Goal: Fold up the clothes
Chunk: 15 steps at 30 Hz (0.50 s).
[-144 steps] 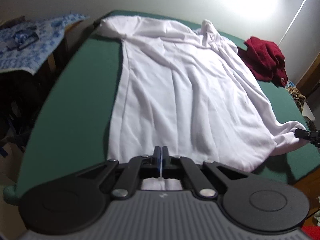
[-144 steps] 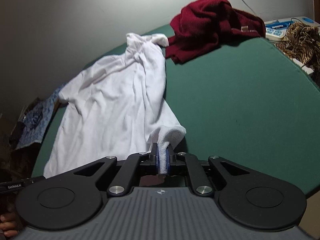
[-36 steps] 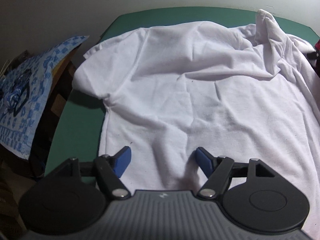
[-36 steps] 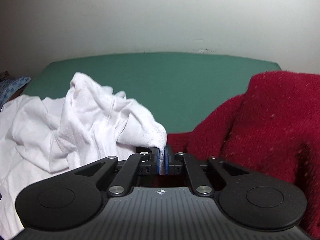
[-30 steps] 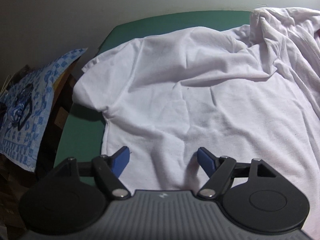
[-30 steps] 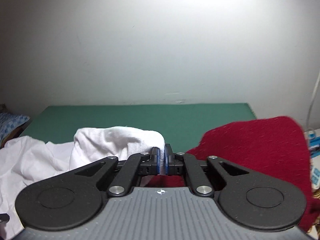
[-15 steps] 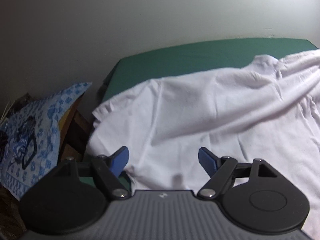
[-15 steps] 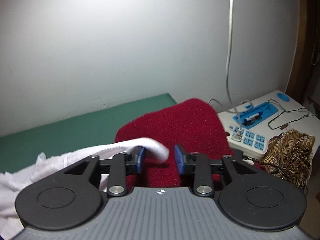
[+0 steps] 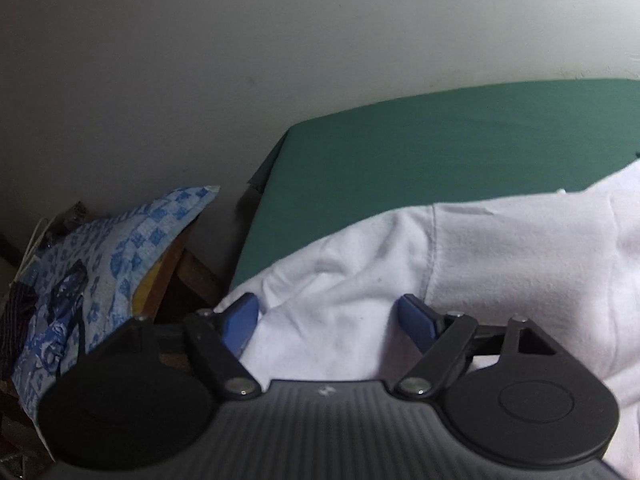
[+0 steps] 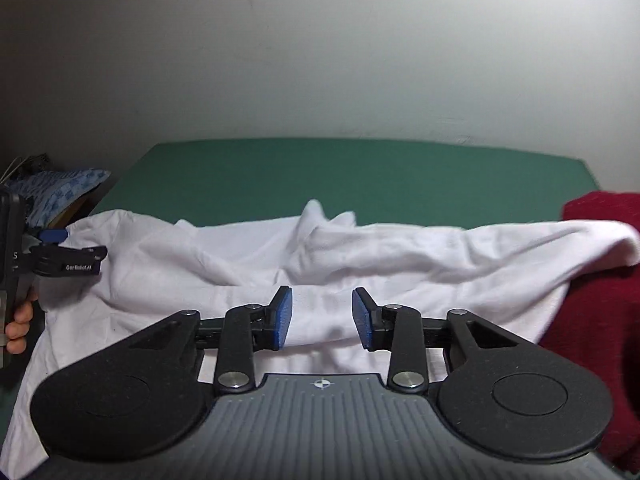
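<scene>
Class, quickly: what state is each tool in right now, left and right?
Left tool: open wide over the white shirt, gripping nothing.
Right tool: open, just been closing a little, above the shirt, pads not pressing it.

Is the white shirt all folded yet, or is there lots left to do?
Lots left. The white shirt lies spread and rumpled on the green table, one end draped onto the red garment. No neat fold shows yet. Nothing is in hand: the right gripper and left gripper are both open above the cloth. The red garment is unfolded too.
</scene>
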Each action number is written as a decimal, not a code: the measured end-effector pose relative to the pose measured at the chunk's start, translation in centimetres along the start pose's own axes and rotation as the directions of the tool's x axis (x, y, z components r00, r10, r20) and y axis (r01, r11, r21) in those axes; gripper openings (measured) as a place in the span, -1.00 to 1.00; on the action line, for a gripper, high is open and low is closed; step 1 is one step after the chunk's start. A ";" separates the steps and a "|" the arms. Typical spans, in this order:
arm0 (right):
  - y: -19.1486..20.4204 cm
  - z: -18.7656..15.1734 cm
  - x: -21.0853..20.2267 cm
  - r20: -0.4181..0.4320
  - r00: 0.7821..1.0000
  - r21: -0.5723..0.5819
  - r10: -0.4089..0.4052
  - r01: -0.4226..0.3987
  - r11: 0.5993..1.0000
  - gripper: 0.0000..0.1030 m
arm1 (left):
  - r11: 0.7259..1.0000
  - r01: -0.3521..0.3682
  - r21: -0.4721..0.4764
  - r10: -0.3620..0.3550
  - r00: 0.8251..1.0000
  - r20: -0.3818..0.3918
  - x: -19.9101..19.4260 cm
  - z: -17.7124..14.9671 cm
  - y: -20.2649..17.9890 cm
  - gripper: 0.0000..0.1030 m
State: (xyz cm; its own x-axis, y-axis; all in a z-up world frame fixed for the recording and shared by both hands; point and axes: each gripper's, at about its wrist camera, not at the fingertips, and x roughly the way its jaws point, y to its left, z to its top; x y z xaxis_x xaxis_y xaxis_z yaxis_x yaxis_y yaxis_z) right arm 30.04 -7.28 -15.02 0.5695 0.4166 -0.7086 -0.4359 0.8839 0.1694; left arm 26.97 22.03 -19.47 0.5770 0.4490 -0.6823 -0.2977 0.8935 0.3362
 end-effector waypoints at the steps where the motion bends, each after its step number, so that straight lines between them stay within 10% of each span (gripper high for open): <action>1: 0.0 0.4 1.9 -0.048 0.997 0.036 0.056 -0.054 0.998 -0.40 | 1.000 0.000 0.001 0.000 1.000 0.010 0.2 0.2 0.1 0.67; 15: -1.7 3.5 9.7 0.108 0.989 0.057 -0.098 0.092 0.994 -0.74 | 0.982 -0.187 -0.008 0.186 0.971 0.149 4.6 1.5 0.4 0.95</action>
State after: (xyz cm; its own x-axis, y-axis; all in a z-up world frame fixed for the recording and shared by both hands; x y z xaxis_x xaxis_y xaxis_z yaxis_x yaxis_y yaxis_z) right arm 38.74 -3.96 -19.76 0.6811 0.3485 -0.6439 -0.3414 0.9292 0.1418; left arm 30.65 24.45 -21.58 0.6179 0.6038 -0.5036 -0.4065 0.7936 0.4528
